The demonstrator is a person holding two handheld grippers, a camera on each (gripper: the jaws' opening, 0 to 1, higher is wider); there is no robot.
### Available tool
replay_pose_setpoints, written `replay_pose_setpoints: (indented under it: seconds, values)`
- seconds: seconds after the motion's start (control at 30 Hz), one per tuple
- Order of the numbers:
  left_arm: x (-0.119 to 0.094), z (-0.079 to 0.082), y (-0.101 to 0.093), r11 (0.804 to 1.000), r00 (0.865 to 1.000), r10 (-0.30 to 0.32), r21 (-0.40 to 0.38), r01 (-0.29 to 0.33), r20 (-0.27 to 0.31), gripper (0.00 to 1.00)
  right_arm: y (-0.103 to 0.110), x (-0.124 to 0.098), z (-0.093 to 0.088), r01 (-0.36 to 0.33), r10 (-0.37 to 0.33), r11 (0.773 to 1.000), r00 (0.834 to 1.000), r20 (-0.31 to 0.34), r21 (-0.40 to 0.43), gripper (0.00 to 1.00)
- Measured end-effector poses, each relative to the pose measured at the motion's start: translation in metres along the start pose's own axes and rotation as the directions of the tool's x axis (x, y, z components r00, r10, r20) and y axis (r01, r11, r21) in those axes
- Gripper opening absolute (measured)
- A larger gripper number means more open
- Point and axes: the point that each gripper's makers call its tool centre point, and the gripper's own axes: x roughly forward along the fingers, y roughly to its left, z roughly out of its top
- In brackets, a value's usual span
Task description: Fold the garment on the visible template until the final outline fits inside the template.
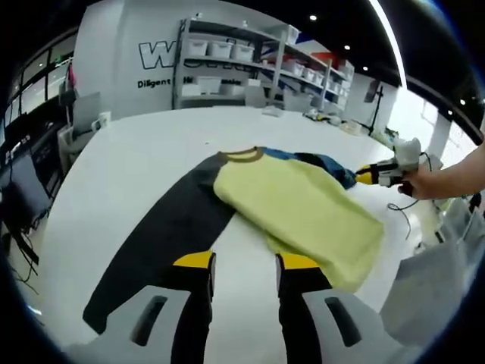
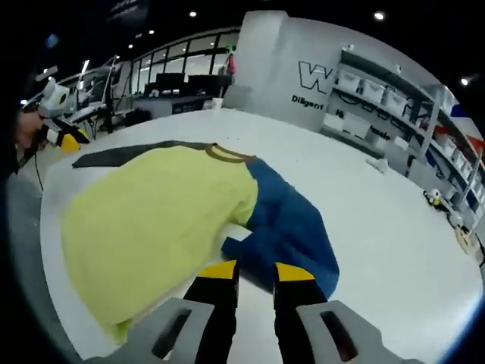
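Folding was midway: the yellow-bodied long-sleeved garment (image 1: pixel 303 208) lay on the white table (image 1: pixel 129 167), dark grey sleeve (image 1: pixel 163 239) and blue sleeve (image 2: pixel 288 220) outstretched. Left gripper (image 1: pixel 244 277) and right gripper (image 2: pixel 256 282) stood apart, seemingly empty. Next, sleeves need folding inward.

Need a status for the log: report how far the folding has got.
Done: little; the garment lies flat on the white table, yellow body spread. In hand: nothing; the left gripper hovers open by the dark sleeve, the right gripper open at the blue sleeve. Left: folding both sleeves and body.
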Motion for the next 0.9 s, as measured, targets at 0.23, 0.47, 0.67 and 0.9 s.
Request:
replay_pose_setpoints:
  seconds: [0.23,0.47,0.67,0.9]
  values:
    - [0.0,0.0,-0.001,1.0,1.0,-0.004,0.003,0.004,0.0,0.32,-0.023,0.005,-0.029,0.078,-0.067,0.983,0.995,-0.075,0.164,0.15]
    - [-0.002,0.001,-0.001,1.0,1.0,-0.001,0.002,0.001,-0.001,0.32,-0.045,0.017,-0.04,0.139,-0.103,0.947,0.985,-0.136,0.29,0.24]
    - [-0.001,0.001,-0.002,1.0,1.0,-0.004,0.005,0.004,-0.002,0.31,-0.059,0.031,-0.031,0.129,-0.096,0.955,0.986,-0.135,0.267,0.07]
    - [-0.001,0.004,-0.001,1.0,1.0,-0.004,0.005,0.004,0.001,0.3,-0.067,0.03,0.031,0.105,-0.103,0.975,0.994,-0.023,0.198,0.0]
